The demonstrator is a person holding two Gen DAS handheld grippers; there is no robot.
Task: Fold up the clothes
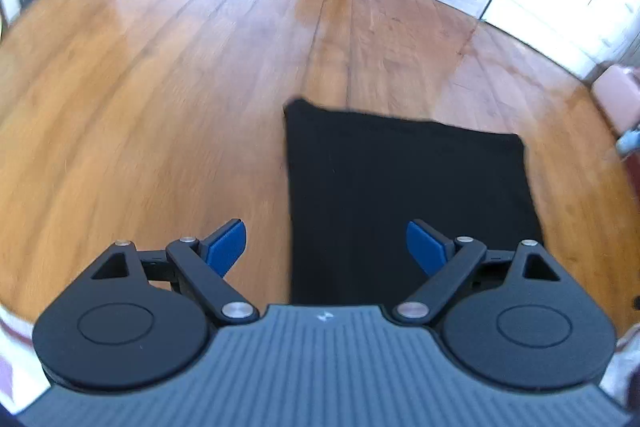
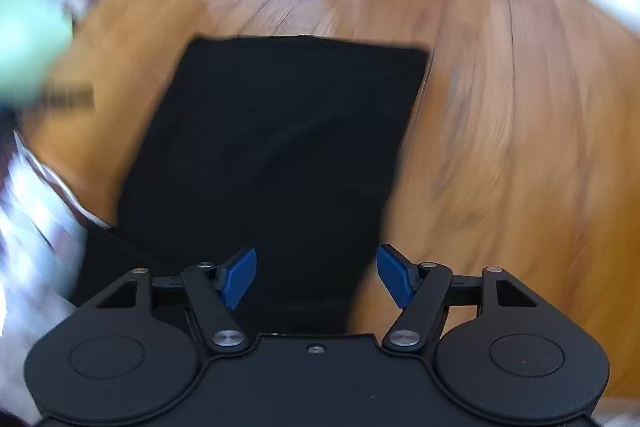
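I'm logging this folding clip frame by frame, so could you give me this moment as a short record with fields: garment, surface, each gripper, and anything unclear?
garment: black cloth, lying flat in a rectangle, looks folded
surface: wooden floor
left gripper: open, blue pads apart, nothing between them, above the cloth's left edge
right gripper: open, nothing gripped, over the cloth's near end
contact: neither gripper touches the cloth
unclear: right wrist view is motion-blurred; objects at its left edge cannot be identified
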